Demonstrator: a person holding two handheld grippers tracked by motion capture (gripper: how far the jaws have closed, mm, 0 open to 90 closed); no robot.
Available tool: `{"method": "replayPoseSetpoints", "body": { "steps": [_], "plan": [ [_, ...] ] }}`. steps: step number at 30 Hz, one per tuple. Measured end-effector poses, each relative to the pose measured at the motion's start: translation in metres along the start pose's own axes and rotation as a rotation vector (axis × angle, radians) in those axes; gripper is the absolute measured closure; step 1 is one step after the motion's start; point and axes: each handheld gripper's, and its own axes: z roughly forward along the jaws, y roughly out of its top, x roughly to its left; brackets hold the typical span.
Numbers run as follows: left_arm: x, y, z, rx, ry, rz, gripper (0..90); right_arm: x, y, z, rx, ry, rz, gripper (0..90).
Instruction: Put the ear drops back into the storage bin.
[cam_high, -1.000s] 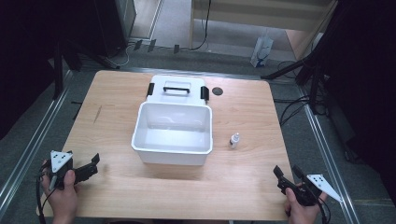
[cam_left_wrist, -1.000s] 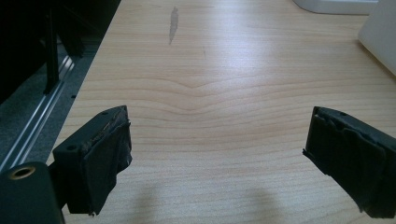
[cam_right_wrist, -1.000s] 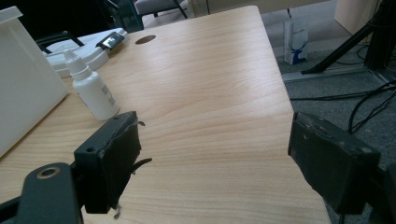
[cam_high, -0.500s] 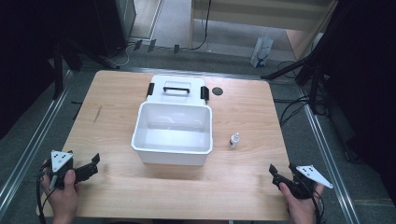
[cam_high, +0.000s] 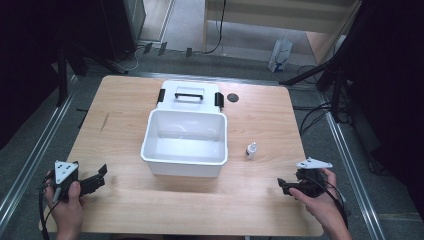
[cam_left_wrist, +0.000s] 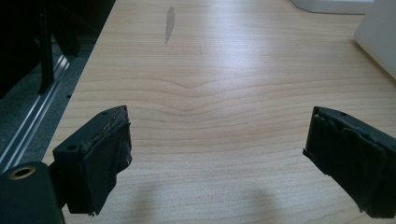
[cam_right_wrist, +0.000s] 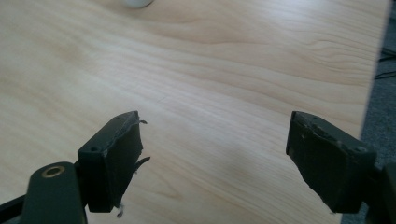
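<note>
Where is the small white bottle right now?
In the high view, the small white bottle stands upright on the table, just right of the white bin, ahead of the right gripper.

small white bottle (cam_high: 251, 150) — label too small to read — cut off in right gripper view.

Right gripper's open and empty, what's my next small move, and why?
Probably ease the right gripper forward toward the bottle: it stands upright, nearest that gripper, beside the open bin, and both grippers hold nothing, jaws wide apart.
</note>
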Motion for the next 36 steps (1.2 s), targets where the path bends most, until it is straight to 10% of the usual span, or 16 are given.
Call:
{"method": "replayPoseSetpoints", "body": {
  "steps": [8,13,36],
  "plan": [
    [0.0,0.0,0.001,0.002,-0.005,-0.004,7.6,0.028,0.045,0.011,0.336,0.066,-0.259,19.6],
    [0.001,0.001,0.001,0.004,-0.006,-0.004,7.6,0.037,0.073,0.013,0.454,0.04,-0.299,23.6],
    [0.001,0.001,0.002,0.005,-0.011,-0.002,7.6,0.049,0.155,0.038,0.518,0.083,-0.188,55.0]
  ]
}}
